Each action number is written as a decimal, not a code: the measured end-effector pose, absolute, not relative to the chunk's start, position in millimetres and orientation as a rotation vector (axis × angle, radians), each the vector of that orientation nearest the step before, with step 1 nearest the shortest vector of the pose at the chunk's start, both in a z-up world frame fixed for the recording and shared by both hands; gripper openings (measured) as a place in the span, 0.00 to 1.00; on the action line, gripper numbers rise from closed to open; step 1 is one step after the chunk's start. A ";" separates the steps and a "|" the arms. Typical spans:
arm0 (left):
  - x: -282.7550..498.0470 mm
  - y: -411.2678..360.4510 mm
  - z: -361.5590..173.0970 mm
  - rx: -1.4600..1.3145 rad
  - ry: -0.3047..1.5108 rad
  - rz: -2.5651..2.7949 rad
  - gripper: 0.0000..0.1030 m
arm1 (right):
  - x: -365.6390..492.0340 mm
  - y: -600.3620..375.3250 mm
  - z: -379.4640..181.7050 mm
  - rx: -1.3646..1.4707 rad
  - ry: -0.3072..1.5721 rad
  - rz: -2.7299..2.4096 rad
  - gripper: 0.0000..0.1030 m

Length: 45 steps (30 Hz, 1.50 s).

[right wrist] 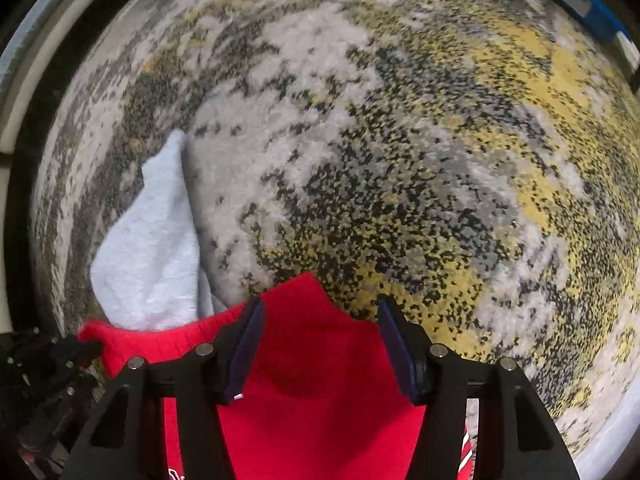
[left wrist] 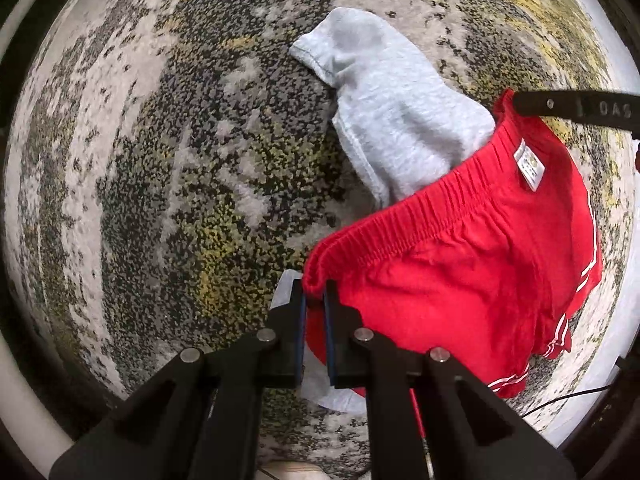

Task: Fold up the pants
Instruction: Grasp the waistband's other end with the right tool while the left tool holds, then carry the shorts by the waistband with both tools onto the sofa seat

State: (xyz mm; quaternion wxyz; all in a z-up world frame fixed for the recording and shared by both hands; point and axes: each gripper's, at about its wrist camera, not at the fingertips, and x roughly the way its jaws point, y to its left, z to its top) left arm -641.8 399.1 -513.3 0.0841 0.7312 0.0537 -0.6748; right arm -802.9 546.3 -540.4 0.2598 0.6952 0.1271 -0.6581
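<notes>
We find the left gripper (left wrist: pixel 314 292) pointing straight down over the patterned rug (left wrist: pixel 160 160), its jaws all but closed and pinching one end of the elastic waistband of the red shorts (left wrist: pixel 460 264). The shorts hang and spread away from that grip toward the right of the left-wrist view, white side stripes showing at the far edge and a sewn label (left wrist: pixel 530 168) on the inside of the waistband.

The right gripper (right wrist: pixel 320 312) stands about half open. In the right-wrist view red fabric lies between and below its two fingers, with a peak of cloth rising just beyond the tips. We see no pad pressing on the cloth, so we judge that nothing is held on that side yet.

A grey garment (left wrist: pixel 392 120) lies on the rug just beyond the shorts, partly tucked under the waistband.

In our judgement the step in hand is securing the second waistband corner before any fold is made. The next move calls for the right fingers to close on the cloth between them, taking red fabric only. The two grips must then draw the waistband taut, clear of the grey garment.
</notes>
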 end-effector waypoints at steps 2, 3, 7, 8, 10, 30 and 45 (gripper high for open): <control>-642.3 399.5 -514.0 2.185 0.167 -2.009 0.06 | -802.5 544.8 -546.2 1.899 0.362 -1.767 0.53; -642.4 399.9 -514.3 2.186 0.170 -2.008 0.06 | -802.2 544.1 -548.2 1.903 0.367 -1.761 0.53; -642.5 401.4 -516.4 2.193 0.178 -2.000 0.06 | -799.4 540.0 -557.9 1.923 0.402 -1.734 0.53; -642.7 401.6 -517.3 2.196 0.183 -1.998 0.06 | -797.5 538.8 -559.3 1.921 0.419 -1.733 0.53; -643.1 401.5 -518.4 2.196 0.202 -1.992 0.06 | -795.1 537.2 -560.0 1.912 0.445 -1.736 0.53; -640.3 396.1 -515.3 2.096 0.560 -1.981 0.06 | -751.8 534.7 -524.2 2.006 0.424 -1.850 0.08; -629.9 405.2 -402.5 2.084 0.840 -2.151 0.06 | -706.4 598.9 -353.2 1.994 0.194 -1.995 0.07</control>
